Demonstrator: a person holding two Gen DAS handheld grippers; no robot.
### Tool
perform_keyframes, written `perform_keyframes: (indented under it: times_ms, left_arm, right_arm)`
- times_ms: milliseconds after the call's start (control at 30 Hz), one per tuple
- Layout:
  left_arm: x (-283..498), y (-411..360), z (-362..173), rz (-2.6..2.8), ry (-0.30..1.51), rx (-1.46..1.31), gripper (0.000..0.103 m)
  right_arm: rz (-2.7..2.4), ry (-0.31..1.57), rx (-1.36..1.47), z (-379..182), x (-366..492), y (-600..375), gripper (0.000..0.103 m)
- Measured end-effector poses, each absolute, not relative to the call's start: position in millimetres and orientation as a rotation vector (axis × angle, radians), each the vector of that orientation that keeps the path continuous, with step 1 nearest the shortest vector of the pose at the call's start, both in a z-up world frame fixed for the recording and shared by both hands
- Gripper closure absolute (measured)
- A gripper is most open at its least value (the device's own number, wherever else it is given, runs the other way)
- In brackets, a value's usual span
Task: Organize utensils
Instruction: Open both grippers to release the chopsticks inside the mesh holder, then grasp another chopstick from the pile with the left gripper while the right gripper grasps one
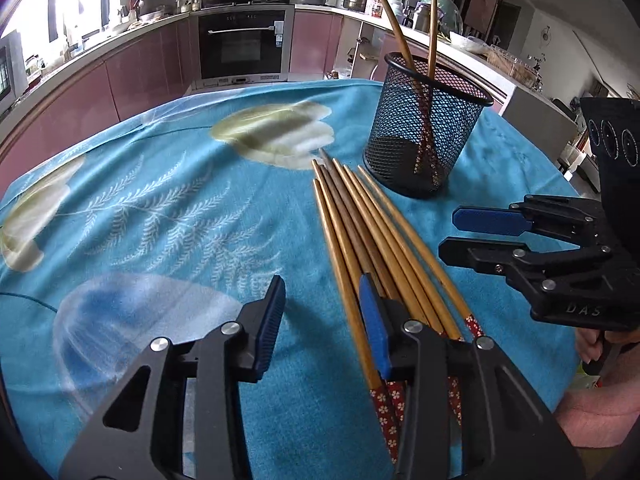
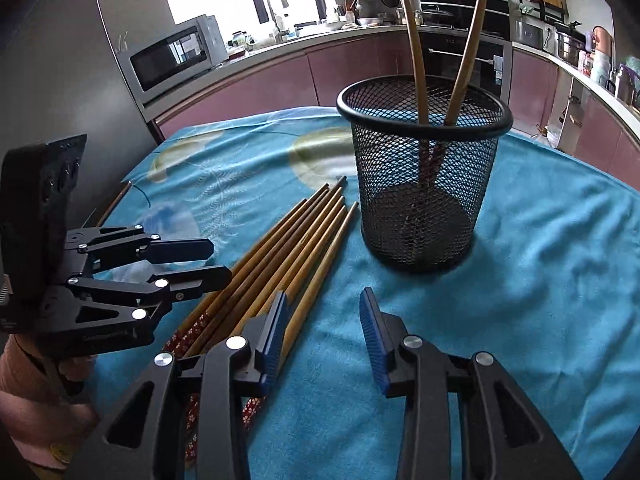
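Note:
Several wooden chopsticks with red flowered handles lie side by side on the blue tablecloth, tips toward a black mesh cup. Two chopsticks stand in the cup. My left gripper is open and empty, just above the handle ends, its right finger over the bundle. My right gripper is open and empty to the right of the bundle. In the right wrist view the chopsticks lie left of the cup; the right gripper is open and the left gripper hovers over the handles.
The table ends just beyond the cup, with pink kitchen cabinets and an oven behind it. A microwave stands at the back left in the right wrist view. One thin stick lies near the table's left edge.

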State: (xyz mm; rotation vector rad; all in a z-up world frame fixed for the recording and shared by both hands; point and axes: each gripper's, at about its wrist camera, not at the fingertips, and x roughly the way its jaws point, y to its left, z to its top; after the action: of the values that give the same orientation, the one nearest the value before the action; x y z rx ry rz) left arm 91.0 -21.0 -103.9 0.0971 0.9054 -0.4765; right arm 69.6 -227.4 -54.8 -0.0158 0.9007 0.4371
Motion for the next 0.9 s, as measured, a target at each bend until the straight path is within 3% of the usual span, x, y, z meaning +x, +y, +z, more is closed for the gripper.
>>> perform_keyframes:
  times_ms: [400,500,567,900]
  left_arm:
    - [89,-29,-99,-0.467,0.899,0.156,0.070]
    - [90,-28,-101,-0.457,0.908,0.166,0.070]
    - [91,-29,-103,-0.427,0.911,0.196,0.077]
    - [106,-27,-103,-0.428,0.921,0.146,0.077]
  right_arm:
    - [0.399,0.912,-0.103,-60,67,-213,0.072]
    - [0.384,0.921,-0.118,-63,69,-212,0.077]
    - [0.384,0.925,-0.115,-63,70,-214,0.080]
    - [0.374,0.928,-0.107,-64,80,-213,0.082]
